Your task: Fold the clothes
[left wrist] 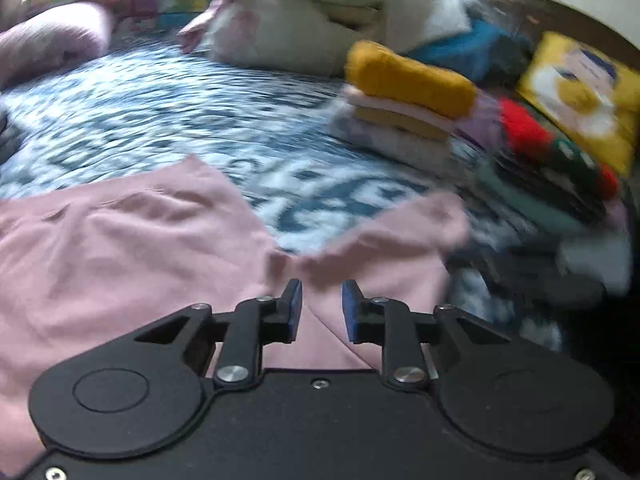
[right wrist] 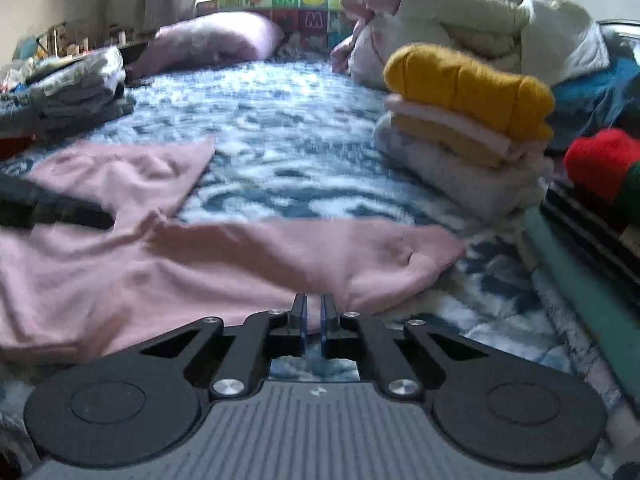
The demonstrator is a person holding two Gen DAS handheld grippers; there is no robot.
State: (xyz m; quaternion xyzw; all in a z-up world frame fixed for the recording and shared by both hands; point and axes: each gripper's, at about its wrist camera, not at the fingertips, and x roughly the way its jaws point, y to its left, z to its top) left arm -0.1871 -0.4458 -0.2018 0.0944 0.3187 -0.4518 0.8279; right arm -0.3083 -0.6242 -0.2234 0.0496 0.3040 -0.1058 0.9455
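1. Pale pink fabric, a thin garment (right wrist: 132, 276), lies spread and partly rumpled across the near part of a bed covered in a blue and white patterned blanket (right wrist: 280, 128).
2. The right gripper (right wrist: 314, 316) sits low at the garment's near edge. Its two black fingers with blue pads are nearly together, with a fold of the pink cloth pinched between them.
3. The left gripper (left wrist: 321, 304) hovers over the same garment. Its blue-padded fingers stand a little apart with pink cloth showing between them; whether the pads press on the cloth cannot be told, and this view is blurred.
4. In the right wrist view the left gripper shows again as a dark shape at the left edge, over the garment's far side.
5. To the right on the blanket stands a stack of folded clothes (right wrist: 464, 128), with a mustard yellow knit on top, pale pink and yellow layers under it, and a whitish piece at the bottom.
6. Further right lies a second pile (right wrist: 600, 184), with red, dark green and striped items.
7. At the head of the bed rest a pink pillow (right wrist: 216, 40) and a bundled cream duvet (right wrist: 472, 32).
8. Another pile of grey and white clothes (right wrist: 76, 88) sits at the bed's left edge.
9. A yellow cushion (left wrist: 584, 96) shows at the right of the left wrist view.
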